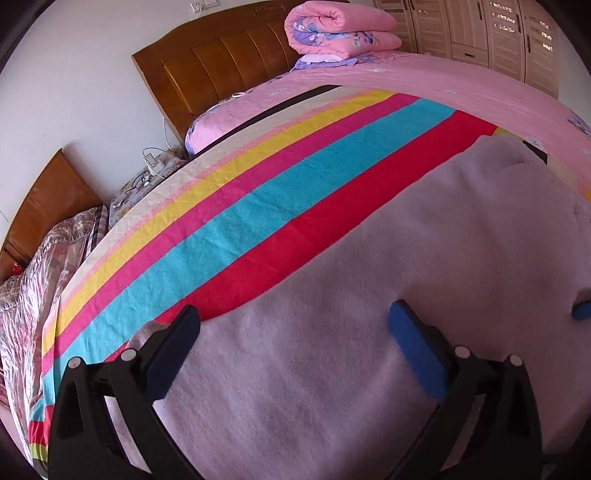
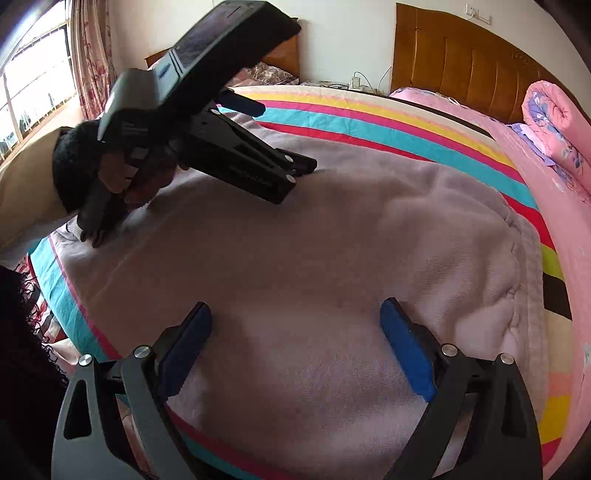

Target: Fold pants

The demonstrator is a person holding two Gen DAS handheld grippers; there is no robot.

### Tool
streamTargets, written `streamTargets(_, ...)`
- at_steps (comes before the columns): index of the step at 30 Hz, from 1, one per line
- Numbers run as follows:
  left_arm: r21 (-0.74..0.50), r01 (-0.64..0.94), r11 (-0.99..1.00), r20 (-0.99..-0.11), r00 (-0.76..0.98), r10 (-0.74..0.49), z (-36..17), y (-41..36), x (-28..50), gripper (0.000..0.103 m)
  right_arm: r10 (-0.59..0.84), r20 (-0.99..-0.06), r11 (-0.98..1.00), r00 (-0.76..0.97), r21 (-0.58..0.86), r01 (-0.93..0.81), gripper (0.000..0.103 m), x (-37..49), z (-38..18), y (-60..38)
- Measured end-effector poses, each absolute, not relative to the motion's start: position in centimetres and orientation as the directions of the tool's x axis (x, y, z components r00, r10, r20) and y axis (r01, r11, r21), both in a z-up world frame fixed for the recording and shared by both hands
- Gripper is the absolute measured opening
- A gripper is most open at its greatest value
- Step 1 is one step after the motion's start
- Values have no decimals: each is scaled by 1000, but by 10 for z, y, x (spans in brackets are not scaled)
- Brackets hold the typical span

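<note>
The pants (image 1: 369, 295) are pale lilac fleece, lying flat on a striped blanket (image 1: 258, 206) on the bed. In the left wrist view my left gripper (image 1: 291, 325) is open just over the cloth, with nothing between its blue pads. A blue fingertip of the right gripper (image 1: 581, 310) shows at the right edge. In the right wrist view the pants (image 2: 295, 240) fill the middle, their gathered waistband (image 2: 528, 280) to the right. My right gripper (image 2: 295, 321) is open low above the fabric. The left gripper (image 2: 286, 134), held by a hand (image 2: 122, 181), is open at the pants' far edge.
The striped blanket (image 2: 406, 125) lies on a pink sheet (image 1: 443, 85). A rolled pink quilt (image 1: 340, 29) sits by the wooden headboard (image 1: 221, 62). A nightstand (image 1: 147, 177) with cables stands left of the bed, wardrobes (image 1: 498, 33) behind it, and a curtained window (image 2: 44, 66) far left.
</note>
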State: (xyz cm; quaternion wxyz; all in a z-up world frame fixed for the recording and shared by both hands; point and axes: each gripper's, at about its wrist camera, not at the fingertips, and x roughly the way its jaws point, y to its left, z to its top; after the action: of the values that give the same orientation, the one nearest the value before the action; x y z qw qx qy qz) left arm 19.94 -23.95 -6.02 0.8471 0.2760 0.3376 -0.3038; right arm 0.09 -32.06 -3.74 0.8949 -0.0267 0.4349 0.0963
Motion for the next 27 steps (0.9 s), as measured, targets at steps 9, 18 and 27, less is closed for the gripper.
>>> streamTargets(9,250,647,721,-750,600,-279,-58,-239,209,102,299,-630,938,717,332,-100,89,-68,-14,-383)
streamTargets(18,267,702,661,-690,618,-377,-31,-260,128,102,300,-546,722,782,666,188,80,-118,-45,-459)
streamTargets(27,134,730,670,-773,500,-390,-63,-248,139,102,388,-585,630,712,732,258,79,-73,-52,-460)
